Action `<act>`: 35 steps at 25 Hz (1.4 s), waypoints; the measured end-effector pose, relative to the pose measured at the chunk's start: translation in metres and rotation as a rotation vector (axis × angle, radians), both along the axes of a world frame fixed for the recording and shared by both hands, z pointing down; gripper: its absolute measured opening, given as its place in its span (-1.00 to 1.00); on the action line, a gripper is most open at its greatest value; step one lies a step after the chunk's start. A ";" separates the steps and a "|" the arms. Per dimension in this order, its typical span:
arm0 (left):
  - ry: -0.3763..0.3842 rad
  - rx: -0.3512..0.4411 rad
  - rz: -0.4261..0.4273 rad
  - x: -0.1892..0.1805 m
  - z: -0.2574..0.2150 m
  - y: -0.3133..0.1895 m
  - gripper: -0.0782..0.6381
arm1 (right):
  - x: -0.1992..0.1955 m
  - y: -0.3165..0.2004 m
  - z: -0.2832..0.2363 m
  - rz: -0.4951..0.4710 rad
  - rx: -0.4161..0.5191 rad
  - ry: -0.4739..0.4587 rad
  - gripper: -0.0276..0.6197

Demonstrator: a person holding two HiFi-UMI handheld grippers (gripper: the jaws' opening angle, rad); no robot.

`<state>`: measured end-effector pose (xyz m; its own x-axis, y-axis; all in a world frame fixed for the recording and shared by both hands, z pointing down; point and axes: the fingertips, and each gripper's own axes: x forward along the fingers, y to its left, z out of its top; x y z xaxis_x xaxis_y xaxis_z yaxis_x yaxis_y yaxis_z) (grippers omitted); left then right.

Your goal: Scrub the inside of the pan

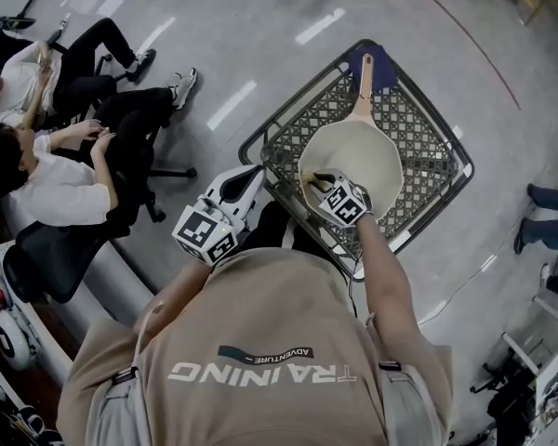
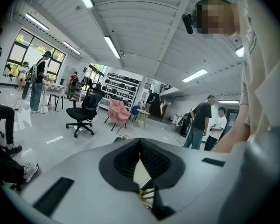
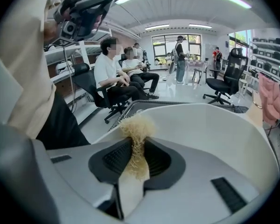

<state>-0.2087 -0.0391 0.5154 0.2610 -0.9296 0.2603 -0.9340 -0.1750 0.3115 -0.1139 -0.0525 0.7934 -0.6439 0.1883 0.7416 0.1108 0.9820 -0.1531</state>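
Observation:
A cream pan [image 1: 363,147] with a wooden handle [image 1: 365,80] lies in a wire basket [image 1: 442,189]. My right gripper [image 1: 322,182] reaches into the pan at its near left side, shut on a straw-coloured scrubber [image 3: 137,129] whose fibres stick out past the pads. In the right gripper view the pan's pale inner wall [image 3: 210,129] curves just beyond the scrubber. My left gripper [image 1: 259,173] hovers by the basket's near left rim, a short way from the pan. Its jaws [image 2: 140,146] look shut at the tips, with only a pale sliver showing behind them.
A blue cloth [image 1: 379,66] lies at the basket's far corner beside the pan handle. Two seated people [image 1: 46,147] and office chairs [image 1: 139,179] are on the left. Someone's feet [image 1: 544,216] stand at the right. More chairs [image 2: 84,113] and standing people [image 2: 200,122] are farther off.

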 end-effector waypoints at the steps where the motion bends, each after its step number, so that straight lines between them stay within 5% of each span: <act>1: -0.002 0.005 -0.005 -0.003 -0.001 0.000 -0.73 | -0.004 -0.005 0.001 0.027 0.004 0.001 -0.63; 8: -0.014 0.009 -0.045 -0.030 -0.006 0.004 -0.73 | -0.023 -0.039 0.010 0.149 0.032 0.034 -0.63; 19: -0.012 -0.026 -0.039 -0.041 0.010 0.001 -0.73 | -0.019 -0.101 0.018 0.273 0.198 0.102 -0.63; 29: -0.028 -0.022 -0.040 -0.047 0.001 0.000 -0.73 | 0.004 -0.141 0.025 0.185 0.436 0.238 -0.63; 35: -0.025 -0.022 -0.045 -0.046 0.002 0.000 -0.73 | 0.031 -0.169 0.027 0.234 0.500 0.316 -0.63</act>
